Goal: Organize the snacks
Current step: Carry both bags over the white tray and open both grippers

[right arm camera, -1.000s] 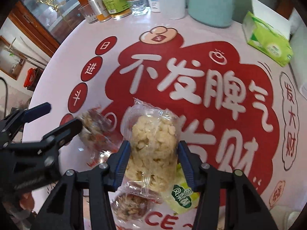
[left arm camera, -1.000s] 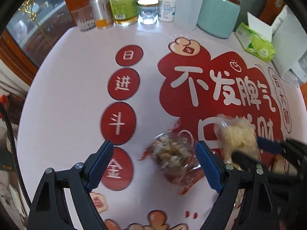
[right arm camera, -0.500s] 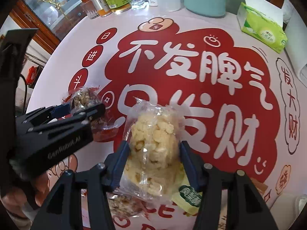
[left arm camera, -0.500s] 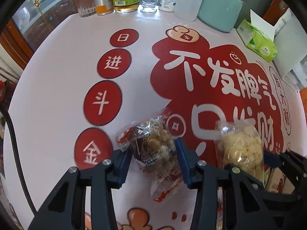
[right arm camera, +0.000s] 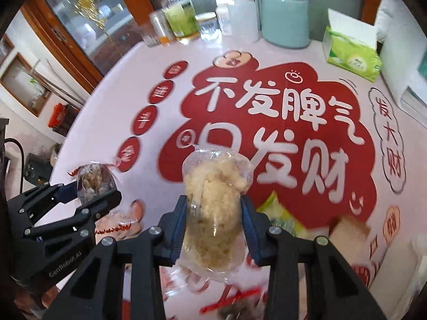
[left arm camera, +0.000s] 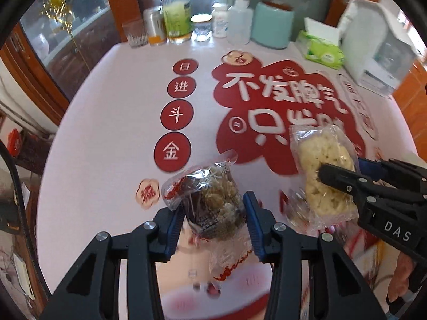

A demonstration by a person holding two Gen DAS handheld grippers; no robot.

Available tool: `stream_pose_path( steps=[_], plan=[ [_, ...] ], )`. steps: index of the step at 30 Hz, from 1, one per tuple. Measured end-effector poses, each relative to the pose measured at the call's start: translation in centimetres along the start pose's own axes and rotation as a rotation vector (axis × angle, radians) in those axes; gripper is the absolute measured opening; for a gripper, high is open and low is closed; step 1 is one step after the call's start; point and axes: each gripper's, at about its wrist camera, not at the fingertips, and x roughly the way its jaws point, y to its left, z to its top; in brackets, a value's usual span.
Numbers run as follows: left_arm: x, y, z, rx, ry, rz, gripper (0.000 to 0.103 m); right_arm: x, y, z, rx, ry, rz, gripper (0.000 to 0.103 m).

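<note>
The left hand-held gripper [left arm camera: 213,221] is closed on the dark snack [left arm camera: 212,200]: its blue pads [left arm camera: 174,229] press both sides of the packet, which is held above the table [left arm camera: 106,122]. The packet is clear crinkled film with red printed edges; its contents are lumpy, brown and tan, and one sealed end fans out past the fingertips. The gripper arms are matte black plastic with silver screws.

The right hand-held gripper [right arm camera: 213,213] is closed on the pale snack [right arm camera: 213,200], also raised off the table. This packet is clear, glossy film around a pale yellow, coarse, puffed block, roughly cylindrical in the right wrist view. Its upper end stands above the pads; its lower end hangs below them.

In the left wrist view the pale snack sits right of the dark snack, apart from it. More wrapped snacks [right arm camera: 120,224] lie on the table under and beside both grippers, blurred; a green-and-yellow packet [right arm camera: 277,213] lies just right of the right gripper.

The table is round and white, with a smooth cover printed with a large red cloud shape [right arm camera: 293,122] and white characters. At its far edge stand a glass [left arm camera: 134,36], a can [left arm camera: 153,26], a bottle [left arm camera: 176,13], a small jar [left arm camera: 201,26], a white squeeze bottle [left arm camera: 240,22] and a teal canister [left arm camera: 272,25]. A green tissue box [left arm camera: 320,50] lies to the right.
</note>
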Motion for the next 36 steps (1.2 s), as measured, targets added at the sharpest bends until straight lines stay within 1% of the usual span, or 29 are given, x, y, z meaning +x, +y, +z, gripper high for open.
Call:
stream_pose_path(
  steps=[2, 7, 9, 11, 15, 20, 24, 30, 36],
  plan=[
    [-2.3, -0.8, -1.4, 0.017, -0.017, -0.007, 0.042, -2.2, 0.6, -1.6, -0.011, -0.032, 0.016, 0.038],
    [-7.0, -2.8, -4.2, 0.038, -0.036, -0.06, 0.042, -8.3, 2.2, -6.0, -0.033, -0.107, 0.043, 0.038],
    [-9.1, -4.3, -5.4, 0.058, -0.054, -0.081, 0.042, -10.6, 2.2, -8.0, -0.025, -0.126, 0.054, 0.038],
    [-10.3, -5.6, -6.0, 0.078, -0.067, -0.099, 0.042, -12.4, 2.0, -9.5, -0.013, -0.143, 0.056, 0.038],
    [-13.1, -9.8, -7.5, 0.141, -0.101, -0.138, 0.042, -16.7, 0.4, -12.5, 0.023, -0.192, 0.025, 0.038],
    [-15.3, -15.8, -8.3, 0.23, -0.14, -0.198, 0.042, -21.0, -2.6, -15.7, 0.088, -0.243, -0.03, 0.038],
    [-16.7, -21.1, -9.0, 0.305, -0.162, -0.247, 0.043, -24.0, -5.8, -18.5, 0.147, -0.283, -0.091, 0.038],
    [-17.6, -27.3, -9.5, 0.372, -0.172, -0.282, 0.043, -27.3, -10.7, -22.3, 0.251, -0.323, -0.149, 0.038],
    [-17.0, -32.0, -9.4, 0.409, -0.166, -0.296, 0.043, -28.6, -15.0, -25.1, 0.342, -0.327, -0.198, 0.038]
  ],
)
